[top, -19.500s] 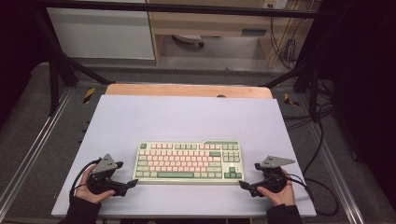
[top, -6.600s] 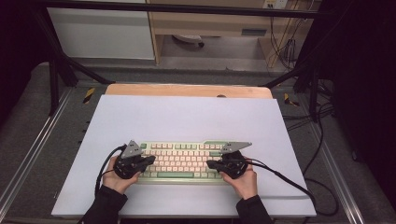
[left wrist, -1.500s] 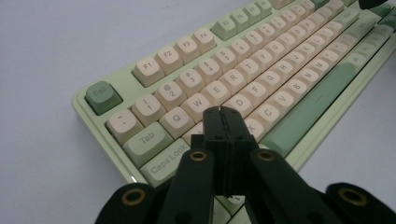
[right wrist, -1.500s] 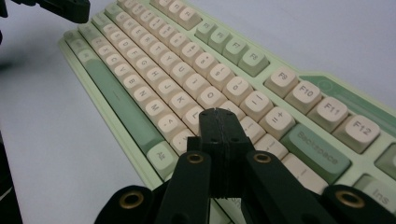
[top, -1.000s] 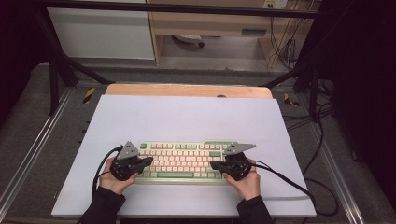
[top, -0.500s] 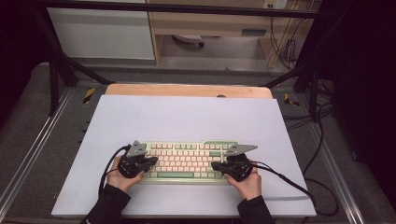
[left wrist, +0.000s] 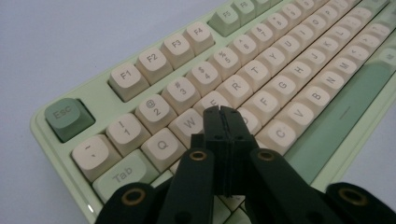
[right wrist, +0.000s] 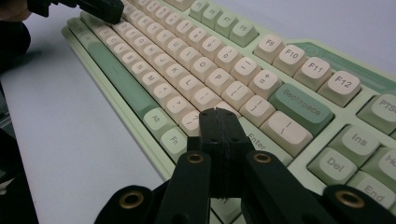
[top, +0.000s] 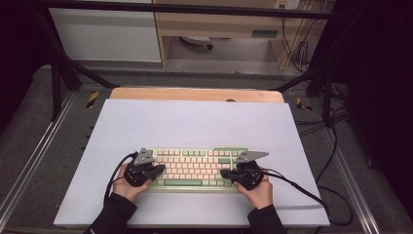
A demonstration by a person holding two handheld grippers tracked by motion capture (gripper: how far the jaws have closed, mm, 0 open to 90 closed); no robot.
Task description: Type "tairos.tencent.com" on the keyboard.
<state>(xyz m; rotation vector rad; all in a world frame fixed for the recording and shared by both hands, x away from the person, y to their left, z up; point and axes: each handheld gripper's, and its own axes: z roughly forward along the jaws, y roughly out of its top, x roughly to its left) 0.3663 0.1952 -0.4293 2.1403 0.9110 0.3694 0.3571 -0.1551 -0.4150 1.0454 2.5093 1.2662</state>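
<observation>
At about six o'clock on the white table lies one mint-green keyboard with cream keycaps, nearer the person's edge. Two grippers work it: the left gripper, jaws pressed together with nothing between them, tips over the letter keys near E and D; the right gripper, likewise closed on nothing, tips at the keys just left of Enter, around seven o'clock from Backspace. The likely slip: the blunt paired tips are wider than a keycap gap, so a skewed press could strike two keys or nudge the keyboard.
</observation>
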